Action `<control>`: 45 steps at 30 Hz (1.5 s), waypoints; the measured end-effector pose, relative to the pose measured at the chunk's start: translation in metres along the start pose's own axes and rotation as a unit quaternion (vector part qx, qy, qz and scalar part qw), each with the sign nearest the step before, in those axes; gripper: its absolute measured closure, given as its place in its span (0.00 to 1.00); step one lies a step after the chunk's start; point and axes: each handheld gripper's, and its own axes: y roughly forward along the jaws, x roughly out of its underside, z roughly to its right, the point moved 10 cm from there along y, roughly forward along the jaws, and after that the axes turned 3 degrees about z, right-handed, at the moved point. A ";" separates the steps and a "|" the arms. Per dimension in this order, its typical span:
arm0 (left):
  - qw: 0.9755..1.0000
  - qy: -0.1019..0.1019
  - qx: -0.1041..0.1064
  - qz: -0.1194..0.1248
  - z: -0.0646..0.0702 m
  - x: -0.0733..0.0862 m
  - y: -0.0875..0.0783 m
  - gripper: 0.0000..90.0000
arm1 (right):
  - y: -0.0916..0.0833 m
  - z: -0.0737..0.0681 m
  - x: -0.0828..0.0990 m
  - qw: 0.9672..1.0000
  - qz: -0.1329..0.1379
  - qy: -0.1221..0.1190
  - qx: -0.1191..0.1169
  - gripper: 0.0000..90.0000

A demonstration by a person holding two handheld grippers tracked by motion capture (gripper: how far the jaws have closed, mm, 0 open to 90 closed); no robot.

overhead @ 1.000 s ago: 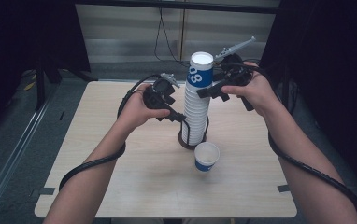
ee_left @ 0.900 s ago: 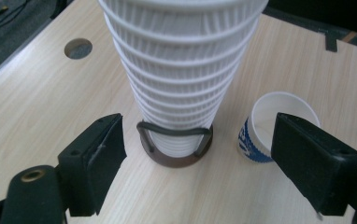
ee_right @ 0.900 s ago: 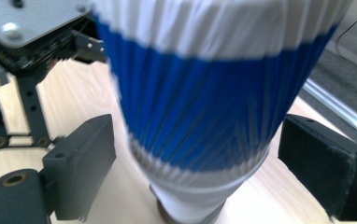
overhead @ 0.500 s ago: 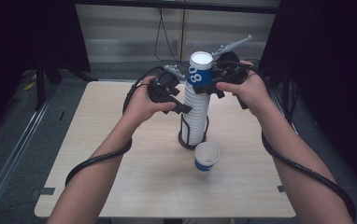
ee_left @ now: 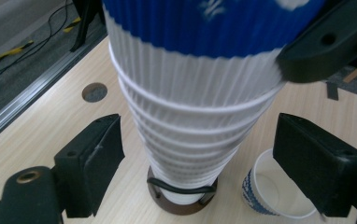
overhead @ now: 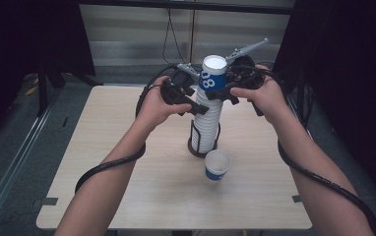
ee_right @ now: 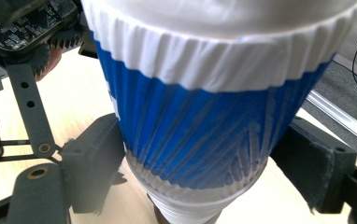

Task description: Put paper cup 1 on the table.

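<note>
A tall stack of upturned white ribbed paper cups (overhead: 206, 120) stands in a dark wire holder (overhead: 195, 147) at the middle of the table. A blue-and-white cup (overhead: 212, 74) tops it. My right gripper (overhead: 219, 92) is shut on this top cup (ee_right: 200, 116), with a black pad on each side of its lower edge. My left gripper (overhead: 196, 107) is just below, at the left of the stack. Its jaws have just been opening. They now straddle the white stack (ee_left: 190, 121) with a gap on both sides, so the left gripper (ee_left: 200, 163) is open.
A single blue-and-white cup (overhead: 218, 166) stands mouth up on the light wooden table (overhead: 127, 196), just in front of the holder (ee_left: 181, 205); it also shows as a cup (ee_left: 272, 191) at the lower right. A metal rail (overhead: 14, 162) runs along the floor at left.
My left hand has risen a little along the stack and its jaws have spread wider. The right hand has stayed at the top cup.
</note>
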 end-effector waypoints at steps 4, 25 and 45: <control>1.000 -0.004 -0.005 0.008 0.001 -0.005 0.004 0.18 | -0.001 0.000 0.001 1.000 -0.001 0.002 0.002 0.20; 0.999 -0.027 0.001 0.031 -0.002 -0.006 0.005 0.22 | 0.001 0.000 -0.001 1.000 0.005 -0.001 0.007 0.21; 0.999 -0.020 -0.010 0.039 -0.004 -0.011 0.004 0.18 | 0.003 -0.002 -0.003 1.000 0.010 -0.003 0.014 0.21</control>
